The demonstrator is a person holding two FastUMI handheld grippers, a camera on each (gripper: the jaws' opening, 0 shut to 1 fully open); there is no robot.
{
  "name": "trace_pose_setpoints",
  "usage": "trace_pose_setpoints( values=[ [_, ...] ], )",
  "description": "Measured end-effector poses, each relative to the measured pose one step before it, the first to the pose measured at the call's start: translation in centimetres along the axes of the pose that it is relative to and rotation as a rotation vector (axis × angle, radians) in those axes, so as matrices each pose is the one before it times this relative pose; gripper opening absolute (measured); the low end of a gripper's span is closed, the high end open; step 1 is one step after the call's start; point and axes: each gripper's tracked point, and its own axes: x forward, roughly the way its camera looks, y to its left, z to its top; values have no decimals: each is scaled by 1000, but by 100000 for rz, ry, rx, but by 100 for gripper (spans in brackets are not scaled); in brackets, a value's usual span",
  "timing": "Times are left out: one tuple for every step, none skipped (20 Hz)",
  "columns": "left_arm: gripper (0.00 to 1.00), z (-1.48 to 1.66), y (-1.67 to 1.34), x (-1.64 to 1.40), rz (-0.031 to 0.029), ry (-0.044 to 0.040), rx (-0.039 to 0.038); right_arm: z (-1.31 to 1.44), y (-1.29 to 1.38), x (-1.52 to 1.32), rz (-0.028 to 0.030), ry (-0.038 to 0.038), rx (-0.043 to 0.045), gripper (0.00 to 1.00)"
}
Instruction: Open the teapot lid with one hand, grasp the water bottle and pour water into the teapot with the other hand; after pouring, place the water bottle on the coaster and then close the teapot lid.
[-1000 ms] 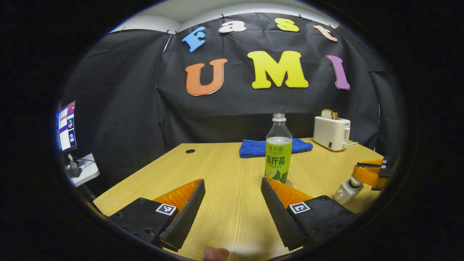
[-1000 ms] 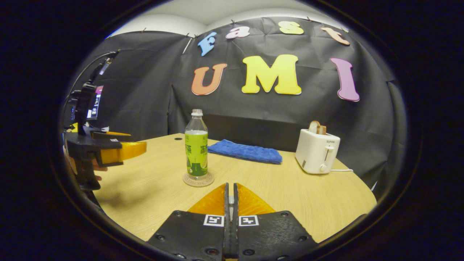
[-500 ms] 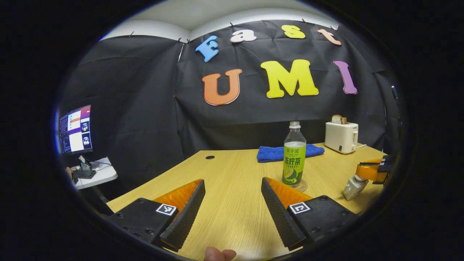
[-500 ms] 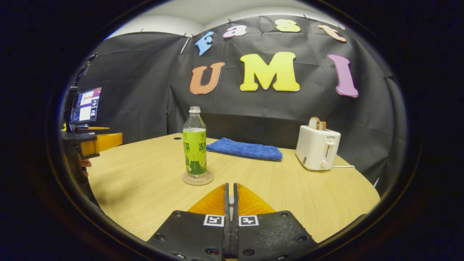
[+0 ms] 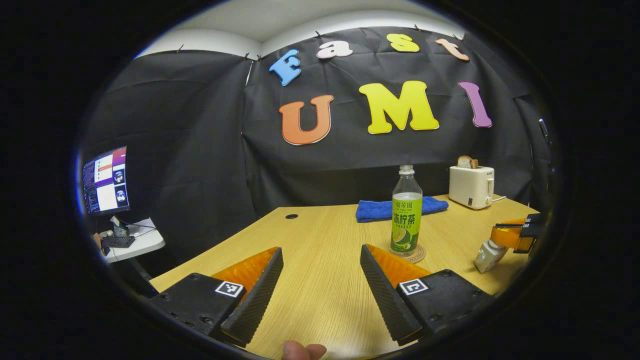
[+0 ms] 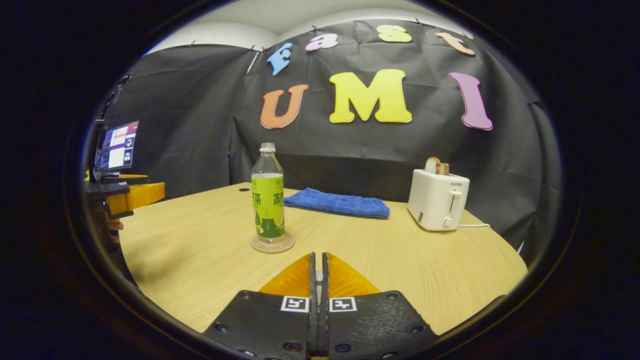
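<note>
Now: water bottle (image 6: 268, 200) upright on coaster (image 6: 272, 244); left gripper (image 5: 320, 280) spread wide, empty; right gripper (image 6: 318, 272) closed on small white piece.

Both views low, facing water bottle (image 5: 406, 212)

A blue towel (image 6: 337, 203) lies on the wooden table (image 6: 400, 260) near a white toaster (image 6: 438, 201) holding bread; a monitor (image 5: 105, 179) glows off to the side.

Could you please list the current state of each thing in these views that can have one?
water bottle: upright on the coaster, uncapped, partly full
toaster: bread in its slot
blue cloth: folded flat on the table
left gripper: open, empty
right gripper: shut on a thin white piece
</note>
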Motion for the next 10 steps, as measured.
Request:
trace_pose_setpoints(
  values=[
    [97,39,45,-3,44,69,-72,-22,19,-35,-89,-37,276,0],
    [97,-13,13,2,-157,206,-137,-64,-3,6,-57,-149,214,0],
    [97,-30,-170,50,-343,116,-278,13,-36,-16,-162,-130,147,0],
    [96,-43,-136,-107,-367,216,-201,10,9,-18,-114,-121,96,0],
    [97,-47,-127,11,-302,-54,-72,39,-12,98,-127,-90,-68,0],
    [96,96,-66,-147,-124,-180,54,-91,78,-72,-203,-192,48,0],
    [97,83,42,-6,-20,-300,134,4,-86,33,-262,-262,125,0],
    [96,144,-131,21,-108,-150,229,-34,-47,-19,-338,-154,114,0],
    [97,25,22,13,-32,-10,159,1,-43,0,-231,-293,-54,0],
    [96,61,-60,1,-77,-253,81,-31,45,16,-261,-143,69,0]
  ],
)
